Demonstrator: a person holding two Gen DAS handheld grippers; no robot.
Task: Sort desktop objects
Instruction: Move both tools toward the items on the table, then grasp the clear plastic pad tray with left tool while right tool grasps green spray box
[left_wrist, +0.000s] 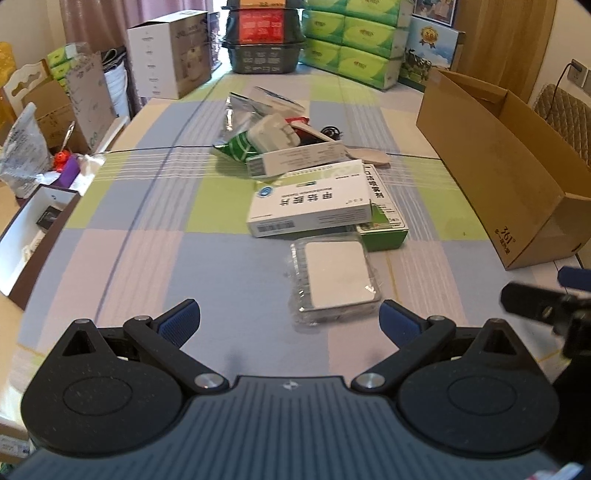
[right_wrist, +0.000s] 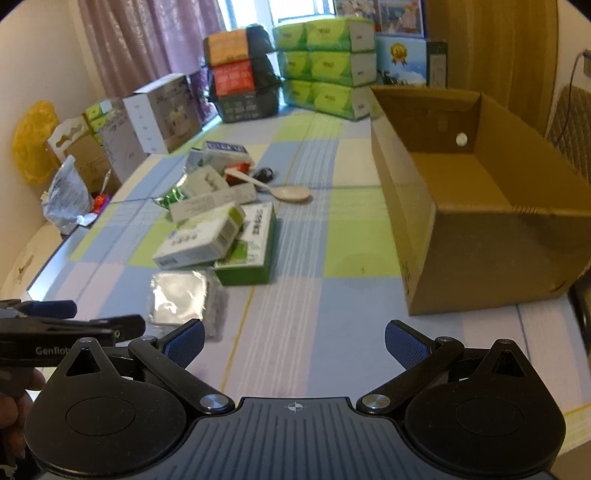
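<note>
A pile of small items lies mid-table: a clear-wrapped flat white packet (left_wrist: 334, 278) (right_wrist: 179, 297) nearest me, a white medicine box (left_wrist: 310, 205) (right_wrist: 201, 238) leaning on a green box (left_wrist: 386, 225) (right_wrist: 251, 249), a long white box (left_wrist: 295, 158), a green foil pouch (left_wrist: 234, 146) and a beige spoon (left_wrist: 371, 155) (right_wrist: 284, 190). My left gripper (left_wrist: 290, 323) is open just short of the wrapped packet, holding nothing. My right gripper (right_wrist: 293, 341) is open over bare tablecloth, right of the packet. An open brown cardboard box (left_wrist: 517, 177) (right_wrist: 476, 236) stands at the right.
Green tissue packs (right_wrist: 325, 62), stacked dark crates (left_wrist: 264, 37) and a white carton (left_wrist: 170, 55) line the far end. A white tray (left_wrist: 33, 236) and a plastic bag (left_wrist: 24, 147) sit past the left table edge. The other gripper shows at each frame's edge.
</note>
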